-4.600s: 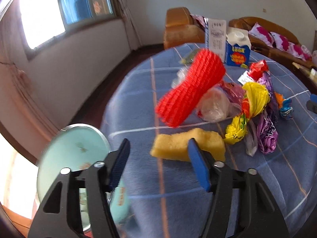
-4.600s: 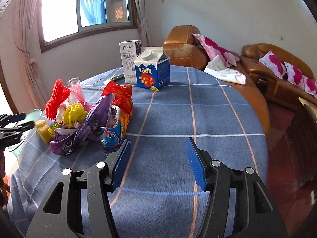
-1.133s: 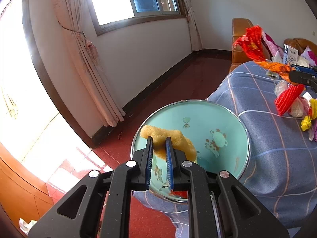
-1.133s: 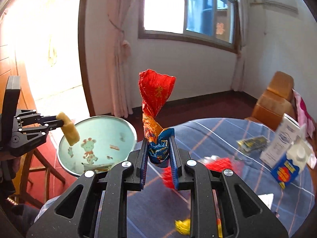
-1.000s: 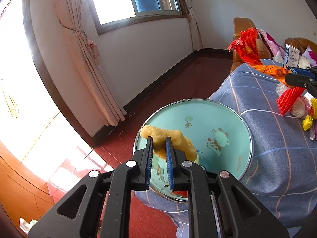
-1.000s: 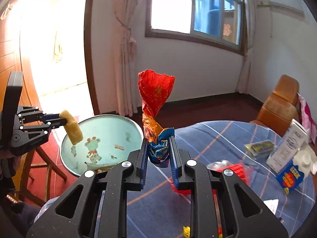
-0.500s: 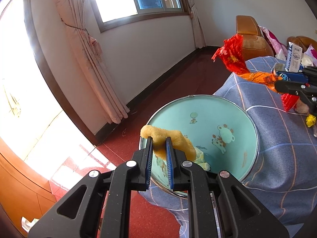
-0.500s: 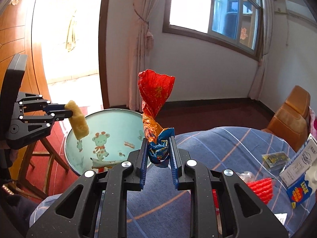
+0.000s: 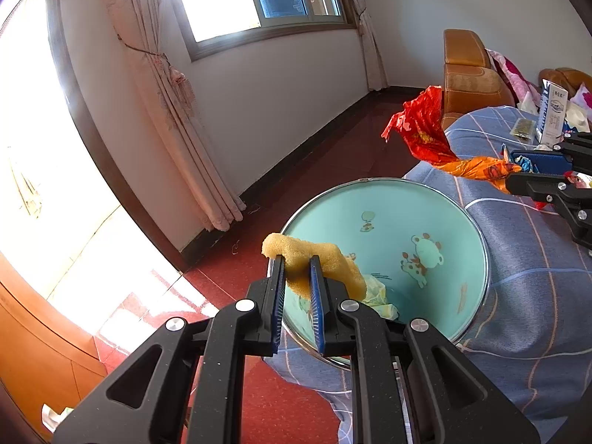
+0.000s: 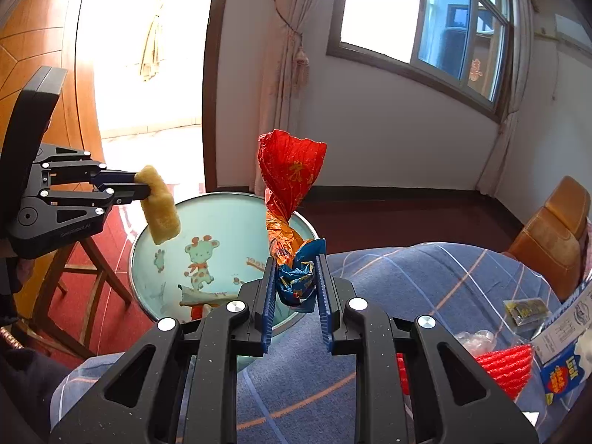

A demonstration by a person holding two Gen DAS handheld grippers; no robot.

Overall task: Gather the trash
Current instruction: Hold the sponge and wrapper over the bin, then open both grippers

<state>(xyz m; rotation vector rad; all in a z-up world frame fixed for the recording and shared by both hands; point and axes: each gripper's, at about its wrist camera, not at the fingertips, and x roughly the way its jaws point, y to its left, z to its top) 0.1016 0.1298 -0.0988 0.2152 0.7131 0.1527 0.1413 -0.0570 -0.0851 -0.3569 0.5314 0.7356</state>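
My left hand-held gripper (image 9: pixel 298 277) is clamped narrow on the yellow sponge (image 9: pixel 314 264), low centre of the left view, hanging over the near rim of the teal basin (image 9: pixel 407 236). Let go now and it may clip the rim and drop to the red floor (image 9: pixel 296 407). My right hand-held gripper (image 10: pixel 296 288) pinches the twisted snack wrapper (image 10: pixel 288 185) at mid-frame, its base over the desk (image 10: pixel 425 288) edge rather than the basin; released here, it could land on the cloth.
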